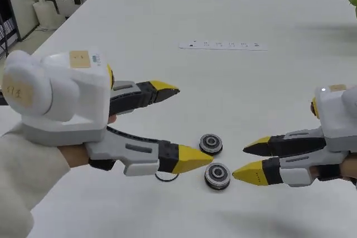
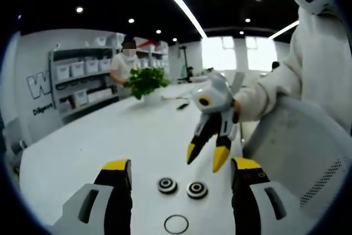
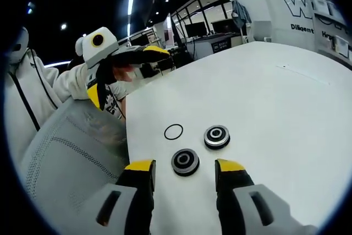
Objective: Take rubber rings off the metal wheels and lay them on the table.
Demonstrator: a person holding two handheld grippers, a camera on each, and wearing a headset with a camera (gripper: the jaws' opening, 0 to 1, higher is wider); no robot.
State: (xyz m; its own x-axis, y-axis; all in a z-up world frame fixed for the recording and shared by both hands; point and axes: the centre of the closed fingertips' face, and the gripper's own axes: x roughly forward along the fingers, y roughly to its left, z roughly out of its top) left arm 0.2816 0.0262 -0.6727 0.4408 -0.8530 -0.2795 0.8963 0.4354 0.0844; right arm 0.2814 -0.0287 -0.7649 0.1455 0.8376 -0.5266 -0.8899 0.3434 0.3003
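Left gripper (image 1: pixel 186 123): jaws wide apart, empty.
Right gripper (image 1: pixel 244 161): jaws apart, empty, tips just beside a wheel.
Wheels (image 1: pixel 211 144) (image 1: pixel 217 175): side by side on table (image 1: pixel 240 87).
Ring (image 3: pixel 173 131): loose, flat on table near wheels.

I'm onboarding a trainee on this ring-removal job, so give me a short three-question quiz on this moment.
1. True or false: one loose rubber ring lies on the table beside the metal wheels.
2. How many metal wheels stand on the table? A one, B two, C three.
3. Fill in: the left gripper and the right gripper are both ___ and hold nothing.
Key: 1 true; 2 B; 3 open.
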